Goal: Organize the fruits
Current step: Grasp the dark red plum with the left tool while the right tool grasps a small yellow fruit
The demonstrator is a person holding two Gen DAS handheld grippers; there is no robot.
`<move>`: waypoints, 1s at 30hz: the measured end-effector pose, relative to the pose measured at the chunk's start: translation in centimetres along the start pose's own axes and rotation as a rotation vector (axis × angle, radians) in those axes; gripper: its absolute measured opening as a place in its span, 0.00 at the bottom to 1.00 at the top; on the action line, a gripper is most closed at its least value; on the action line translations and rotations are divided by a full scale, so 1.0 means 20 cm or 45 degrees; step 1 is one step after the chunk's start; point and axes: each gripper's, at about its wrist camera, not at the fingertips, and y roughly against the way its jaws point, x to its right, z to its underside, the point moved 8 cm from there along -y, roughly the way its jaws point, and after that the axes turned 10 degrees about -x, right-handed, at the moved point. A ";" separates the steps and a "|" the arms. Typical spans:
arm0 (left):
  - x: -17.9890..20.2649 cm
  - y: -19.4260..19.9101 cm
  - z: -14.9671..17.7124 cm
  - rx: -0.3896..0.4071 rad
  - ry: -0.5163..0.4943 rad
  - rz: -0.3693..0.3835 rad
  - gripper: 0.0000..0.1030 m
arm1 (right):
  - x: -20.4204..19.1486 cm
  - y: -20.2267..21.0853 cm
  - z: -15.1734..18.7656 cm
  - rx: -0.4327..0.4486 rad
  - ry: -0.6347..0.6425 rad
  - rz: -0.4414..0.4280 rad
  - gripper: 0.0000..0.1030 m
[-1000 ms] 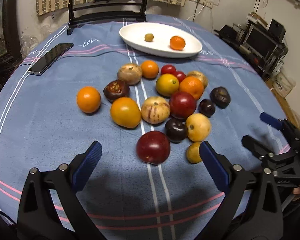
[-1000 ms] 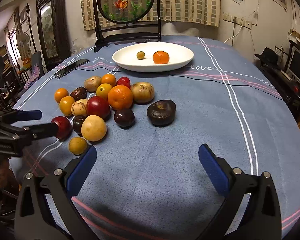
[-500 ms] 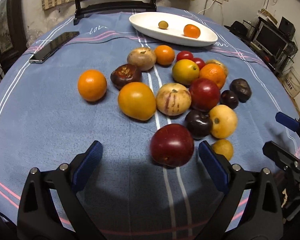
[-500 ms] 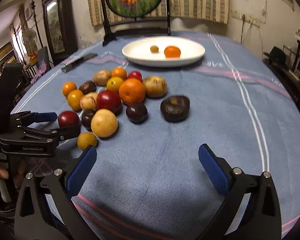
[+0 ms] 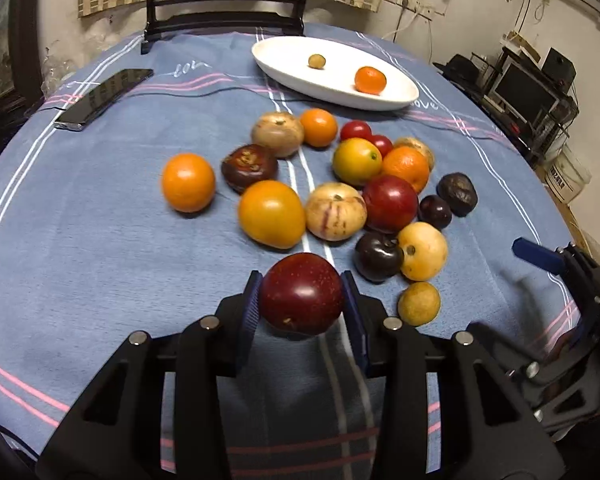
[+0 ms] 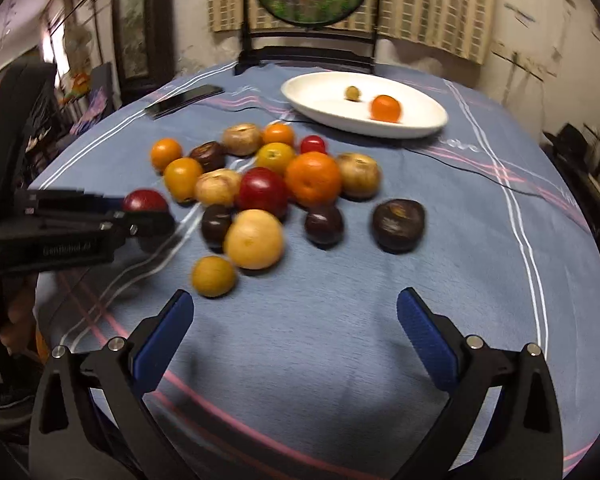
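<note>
Closing left gripper (image 5: 302, 305) on dark red fruit (image 5: 301, 298) at lower centre; gaping right gripper (image 6: 296, 330) empty above blue tablecloth (image 6: 480, 248).

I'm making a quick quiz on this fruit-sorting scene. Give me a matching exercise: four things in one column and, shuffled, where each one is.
Things:
1. dark red apple
2. small orange
3. phone
4. right gripper

Places or states:
A. lying on the tablecloth, left of the white plate
B. open over bare cloth, nothing between its jaws
C. between the blue pads of the closing left gripper
D. resting on the white plate

Pairs: 1-C, 2-D, 3-A, 4-B
</note>
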 end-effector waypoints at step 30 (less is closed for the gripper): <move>-0.08 0.03 0.04 0.008 0.001 -0.028 0.39 | -0.04 -0.04 0.01 -0.104 -0.104 -0.117 0.29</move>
